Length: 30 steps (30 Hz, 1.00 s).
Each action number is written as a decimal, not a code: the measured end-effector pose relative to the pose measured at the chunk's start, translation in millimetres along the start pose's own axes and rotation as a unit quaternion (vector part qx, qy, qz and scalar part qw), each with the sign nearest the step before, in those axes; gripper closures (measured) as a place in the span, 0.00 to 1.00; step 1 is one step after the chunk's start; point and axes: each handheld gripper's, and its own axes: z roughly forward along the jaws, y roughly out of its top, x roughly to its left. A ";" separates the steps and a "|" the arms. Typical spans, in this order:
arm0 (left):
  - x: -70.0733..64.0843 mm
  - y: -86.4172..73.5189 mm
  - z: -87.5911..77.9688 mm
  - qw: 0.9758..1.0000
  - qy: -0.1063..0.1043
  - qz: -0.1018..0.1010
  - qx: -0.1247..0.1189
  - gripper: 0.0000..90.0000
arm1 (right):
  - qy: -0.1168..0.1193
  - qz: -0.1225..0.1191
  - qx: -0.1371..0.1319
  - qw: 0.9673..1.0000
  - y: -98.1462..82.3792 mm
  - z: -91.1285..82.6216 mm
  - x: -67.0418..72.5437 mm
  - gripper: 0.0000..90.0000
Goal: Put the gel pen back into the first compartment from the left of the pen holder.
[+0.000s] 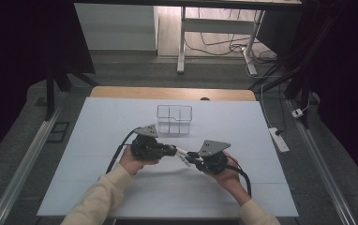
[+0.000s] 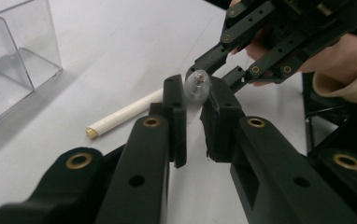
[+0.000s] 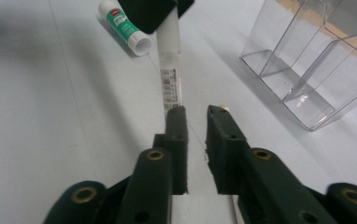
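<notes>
My left gripper (image 1: 176, 151) is shut on a white stick (image 3: 169, 60) with a barcode label, which points toward my right gripper (image 1: 190, 157). In the left gripper view the stick's clear rounded end (image 2: 196, 86) shows between my left gripper's (image 2: 194, 93) tips, with the right gripper's fingers (image 2: 209, 58) close around it. In the right gripper view the stick's end lies against the tip of the left-hand jaw, and the right gripper (image 3: 196, 112) stands open with bare table in the gap. A clear divided box (image 1: 174, 119) stands just beyond both grippers.
A green-labelled glue stick (image 3: 125, 28) lies on the white table (image 1: 97, 140). A thin white tube with a tan end (image 2: 123, 114) lies flat under the grippers. The clear box (image 3: 307, 60) is close on the right in the right gripper view.
</notes>
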 end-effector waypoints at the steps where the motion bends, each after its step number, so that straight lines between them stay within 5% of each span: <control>1: 0.5 0.2 -1.5 1.000 -0.002 -0.002 -0.002 0.89 | -0.001 0.005 -0.001 1.000 -0.1 -1.4 -0.8 0.80; 10: 5.4 1.0 -14.9 1.000 0.000 -0.011 -0.017 0.89 | -0.010 0.048 -0.010 0.999 -8.9 -9.7 -13.4 0.66; 30: 6.8 2.0 -30.3 1.000 0.013 -0.014 -0.018 0.89 | -0.057 0.094 0.008 0.994 -57.2 -49.5 -30.4 0.58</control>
